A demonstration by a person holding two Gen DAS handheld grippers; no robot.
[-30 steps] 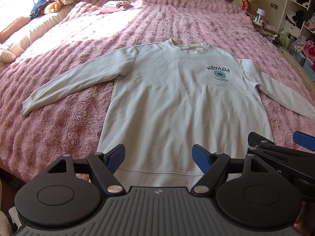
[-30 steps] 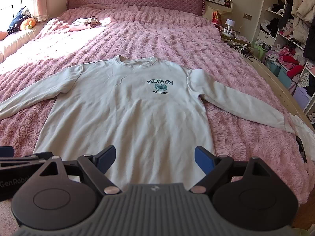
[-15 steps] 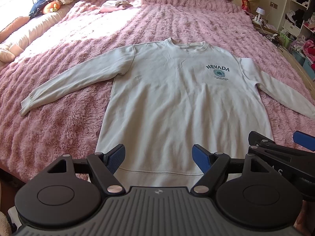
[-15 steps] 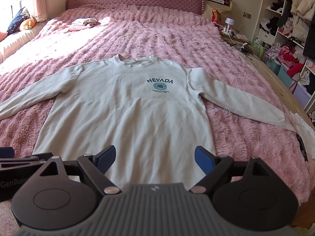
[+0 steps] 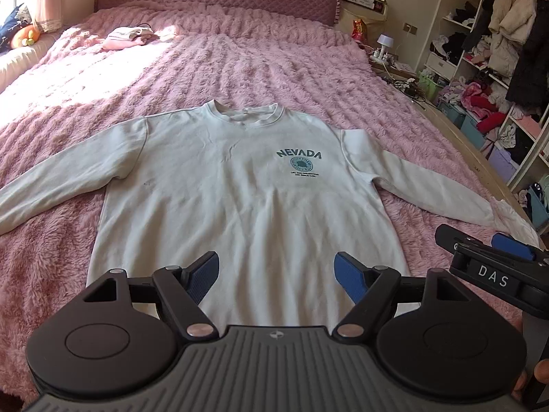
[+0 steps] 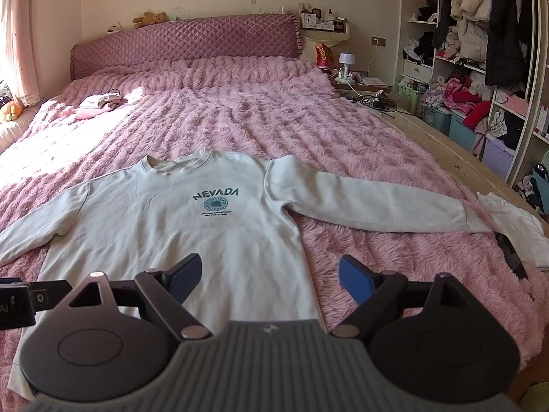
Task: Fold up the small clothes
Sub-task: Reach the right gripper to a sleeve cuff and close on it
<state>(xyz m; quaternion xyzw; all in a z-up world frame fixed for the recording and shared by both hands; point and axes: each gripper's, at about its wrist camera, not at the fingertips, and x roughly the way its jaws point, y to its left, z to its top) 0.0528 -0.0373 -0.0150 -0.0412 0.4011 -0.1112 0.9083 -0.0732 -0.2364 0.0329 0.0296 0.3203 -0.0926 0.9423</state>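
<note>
A pale grey long-sleeved sweatshirt (image 5: 240, 199) printed NEVADA lies flat and face up on the pink fluffy bedspread, sleeves spread out to both sides; it also shows in the right wrist view (image 6: 206, 226). My left gripper (image 5: 276, 273) is open and empty, held above the sweatshirt's hem near its middle. My right gripper (image 6: 269, 278) is open and empty, above the hem's right corner; it also shows at the right edge of the left wrist view (image 5: 490, 250). Neither gripper touches the cloth.
A white garment (image 6: 514, 223) lies at the bed's right edge by the right cuff. Small folded clothes (image 5: 128, 36) sit far back left. The quilted headboard (image 6: 185, 48) is at the back. Shelves of clothes and boxes (image 6: 480, 86) stand on the right.
Both grippers have tilted upward and swung right, so more of the room and the right sleeve show. Both stay open. The sweatshirt has not moved.
</note>
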